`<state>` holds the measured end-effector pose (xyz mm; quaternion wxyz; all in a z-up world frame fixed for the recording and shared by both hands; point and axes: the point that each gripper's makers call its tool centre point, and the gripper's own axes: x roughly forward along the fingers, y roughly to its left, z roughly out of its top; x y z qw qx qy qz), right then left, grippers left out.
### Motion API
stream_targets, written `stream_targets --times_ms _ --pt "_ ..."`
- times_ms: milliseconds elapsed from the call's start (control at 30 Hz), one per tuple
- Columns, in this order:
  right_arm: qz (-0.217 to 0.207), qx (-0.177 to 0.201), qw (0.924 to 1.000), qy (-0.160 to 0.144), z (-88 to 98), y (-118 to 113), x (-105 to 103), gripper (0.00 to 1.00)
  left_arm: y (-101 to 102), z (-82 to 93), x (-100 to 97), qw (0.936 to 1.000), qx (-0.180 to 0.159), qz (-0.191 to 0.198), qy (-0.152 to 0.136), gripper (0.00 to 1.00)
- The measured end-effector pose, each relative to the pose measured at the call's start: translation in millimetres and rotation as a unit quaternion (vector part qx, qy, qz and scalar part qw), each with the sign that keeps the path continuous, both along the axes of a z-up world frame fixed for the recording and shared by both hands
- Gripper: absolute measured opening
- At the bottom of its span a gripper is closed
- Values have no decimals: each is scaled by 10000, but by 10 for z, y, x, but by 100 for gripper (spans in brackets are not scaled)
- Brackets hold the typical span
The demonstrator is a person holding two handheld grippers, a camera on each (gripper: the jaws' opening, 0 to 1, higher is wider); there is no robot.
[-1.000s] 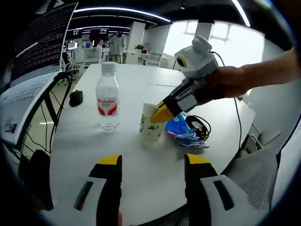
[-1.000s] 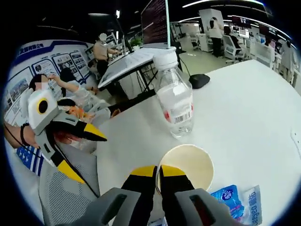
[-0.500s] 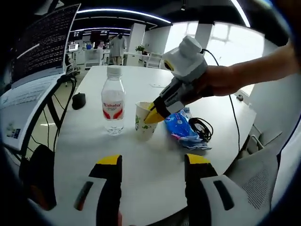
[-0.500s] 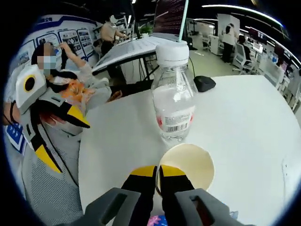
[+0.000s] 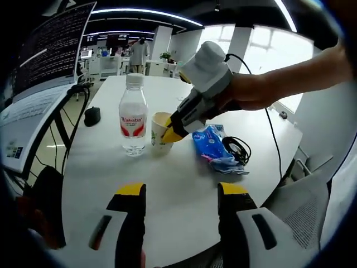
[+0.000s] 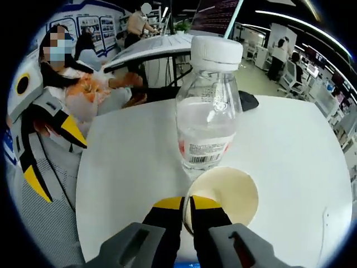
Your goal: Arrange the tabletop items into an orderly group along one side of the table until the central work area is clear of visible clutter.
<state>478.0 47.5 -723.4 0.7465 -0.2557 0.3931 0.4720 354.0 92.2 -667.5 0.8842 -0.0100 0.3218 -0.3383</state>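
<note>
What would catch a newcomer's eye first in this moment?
The right gripper, shut on the rim of a paper cup right beside a clear water bottle mid-table. Next, the blue packet and black cable lying beyond the cup, while the left gripper hangs open above the table's near edge.

Not much legible here. The water bottle [image 5: 133,114] carries a red-and-white label with red brand lettering at its middle, too blurred to spell out. In the right gripper view the same bottle [image 6: 209,117] shows a barcode strip and fine print, unreadable. The blue packet [image 5: 211,145] at three o'clock of the bottle has pale markings, none clear. Monitor [image 5: 50,47] at ten o'clock: rows of tiny text, illegible.
</note>
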Motion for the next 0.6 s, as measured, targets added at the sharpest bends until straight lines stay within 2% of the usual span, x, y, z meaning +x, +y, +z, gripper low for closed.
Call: stream_targets --times_ms 133,267,467,600 --pt "-92 -23 9999 -35 -3 -19 62 2 -11 7 -11 10000 -4 -26 -10 51" --pt "-181 1 9998 -36 32 -24 63 9 -14 -7 -30 10000 5 -39 7 51" --pt "-284 160 9994 -73 106 -39 52 13 -62 -12 -42 9999 -1 -102 12 51" --pt "-365 354 9986 -171 222 -40 30 19 -97 11 -33 9999 8 -141 -19 51"
